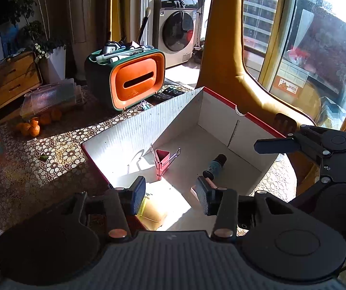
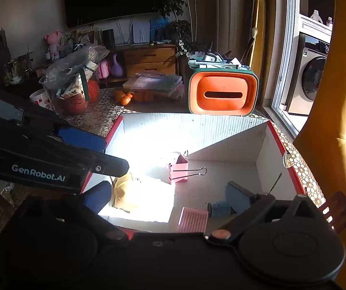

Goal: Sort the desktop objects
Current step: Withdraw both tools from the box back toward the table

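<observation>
Left wrist view is looking down into one white cardboard box with a red rim, standing on the patterned counter just ahead of and below the left gripper. That gripper is hanging partly open over the near edge of the box, nothing between its pads. The right gripper is showing beside it on the right, spread wide and holding nothing.

Beyond the box, one orange-and-green desk organizer is standing, filled with pens. Further left of the left gripper, about three or four oranges are lying in a cluster on the counter.

Inside the box I am counting four sorted things: one yellow lidded container directly under the left gripper's left finger, one pink ridged block close under the right gripper, one pink binder clip ahead of the left gripper near the middle of the floor, and one small dark-capped bottle lying on its side ahead and to the right.

Judging the risks: both grippers are crowding the same box opening, so they could be knocking together or catching the thin rim and dragging the box. The bottle, lying on its side, could roll if the box is nudged. Harsh sunlight is washing out the near corner, making the container hard to judge.
</observation>
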`<state>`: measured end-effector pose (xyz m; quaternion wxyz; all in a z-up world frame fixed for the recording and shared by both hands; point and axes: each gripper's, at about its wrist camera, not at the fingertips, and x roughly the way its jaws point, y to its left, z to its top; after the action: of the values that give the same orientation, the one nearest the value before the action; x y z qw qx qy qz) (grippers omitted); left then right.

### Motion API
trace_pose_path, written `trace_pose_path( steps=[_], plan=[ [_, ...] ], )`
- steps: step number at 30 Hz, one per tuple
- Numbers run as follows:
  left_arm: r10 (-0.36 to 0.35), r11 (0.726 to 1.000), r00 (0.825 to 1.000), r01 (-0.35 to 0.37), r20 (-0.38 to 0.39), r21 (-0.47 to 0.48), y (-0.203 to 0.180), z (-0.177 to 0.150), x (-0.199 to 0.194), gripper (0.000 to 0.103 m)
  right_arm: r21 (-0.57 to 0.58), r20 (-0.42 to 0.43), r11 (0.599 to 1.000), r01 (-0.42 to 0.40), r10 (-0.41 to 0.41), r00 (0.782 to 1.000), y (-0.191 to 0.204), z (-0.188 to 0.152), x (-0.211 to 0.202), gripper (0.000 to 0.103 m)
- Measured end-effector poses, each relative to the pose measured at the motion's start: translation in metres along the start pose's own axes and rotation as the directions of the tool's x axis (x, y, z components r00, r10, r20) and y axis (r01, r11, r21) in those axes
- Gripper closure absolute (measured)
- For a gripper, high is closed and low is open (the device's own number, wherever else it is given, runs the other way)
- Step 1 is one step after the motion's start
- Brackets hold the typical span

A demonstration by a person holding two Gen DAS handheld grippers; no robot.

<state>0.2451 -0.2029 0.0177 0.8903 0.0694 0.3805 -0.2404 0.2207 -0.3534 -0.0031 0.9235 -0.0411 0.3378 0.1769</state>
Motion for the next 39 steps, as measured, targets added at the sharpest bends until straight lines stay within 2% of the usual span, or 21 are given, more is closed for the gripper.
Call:
trace_pose_path(
  steps=[5, 18, 20, 28, 30, 34, 39],
  plan=[
    [-0.002, 1.0, 0.999, 0.002, 0.046, -0.006, 0.003, -0.01, -0.026, 0.046, 0.014, 0.041, 1.0, -0.009, 0.008, 0.999, 0.013, -0.002, -0.012, 0.001],
    [0.015, 0.999, 0.993, -0.012, 0.116, -0.03, 0.016, -0.04, -0.069, 0.045, -0.012, 0.105, 1.0, -0.022, 0.023, 0.994, 0.054, -0.01, -0.032, 0.0],
    [0.024, 0.999, 0.991, -0.02, 0.129, -0.037, 0.02, -0.046, -0.077, 0.041, -0.015, 0.115, 1.0, -0.022, 0.024, 0.993, 0.06, -0.01, -0.034, 0.0],
    [0.065, 0.996, 0.985, -0.055, 0.16, -0.072, 0.043, -0.076, -0.109, 0.04, 0.005, 0.137, 0.999, -0.047, 0.046, 0.99, 0.083, -0.015, -0.04, 0.0],
    [0.079, 0.994, 0.982, -0.064, 0.171, -0.089, 0.051, -0.087, -0.119, 0.033, 0.009, 0.137, 0.998, -0.057, 0.055, 0.989, 0.091, -0.017, -0.04, 0.0],
    [0.107, 0.989, 0.977, -0.085, 0.183, -0.123, 0.063, -0.107, -0.134, 0.033, -0.008, 0.145, 0.998, -0.06, 0.061, 0.988, 0.108, -0.022, -0.04, 0.0],
    [0.151, 0.977, 0.97, -0.117, 0.192, -0.179, 0.081, -0.127, -0.15, 0.021, -0.01, 0.135, 0.997, -0.078, 0.079, 0.988, 0.128, -0.026, -0.034, 0.0]
  ],
)
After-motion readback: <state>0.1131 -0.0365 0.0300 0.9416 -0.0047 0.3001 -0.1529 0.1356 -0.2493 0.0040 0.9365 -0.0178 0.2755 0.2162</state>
